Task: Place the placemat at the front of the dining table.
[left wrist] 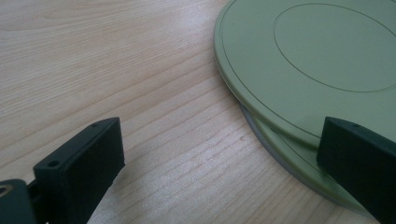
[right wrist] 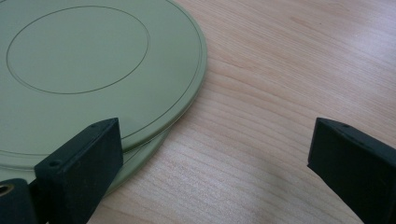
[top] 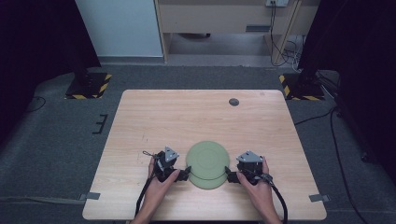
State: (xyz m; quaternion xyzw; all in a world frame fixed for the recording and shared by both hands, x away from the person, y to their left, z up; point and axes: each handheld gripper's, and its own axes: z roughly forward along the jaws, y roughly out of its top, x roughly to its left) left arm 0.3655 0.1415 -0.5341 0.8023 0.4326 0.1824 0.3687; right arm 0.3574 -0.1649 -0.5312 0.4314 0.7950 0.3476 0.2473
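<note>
I see the wooden tabletop (top: 154, 116), bare apart from a small dark round inset (top: 234, 101) near its far edge. Two green plates lie stacked near the near edge, about midway between left and right. The upper plate (top: 208, 159) sits shifted toward the far edge, so the lower plate (top: 205, 183) shows as a crescent on the near side. My left gripper (top: 185, 173) rests at the stack's left rim, jaws wide apart and holding nothing; in the left gripper view one jaw overlaps the plate edges, the other stands over bare wood. My right gripper (top: 229, 175) mirrors this at the right rim: jaws wide apart, nothing gripped.
</note>
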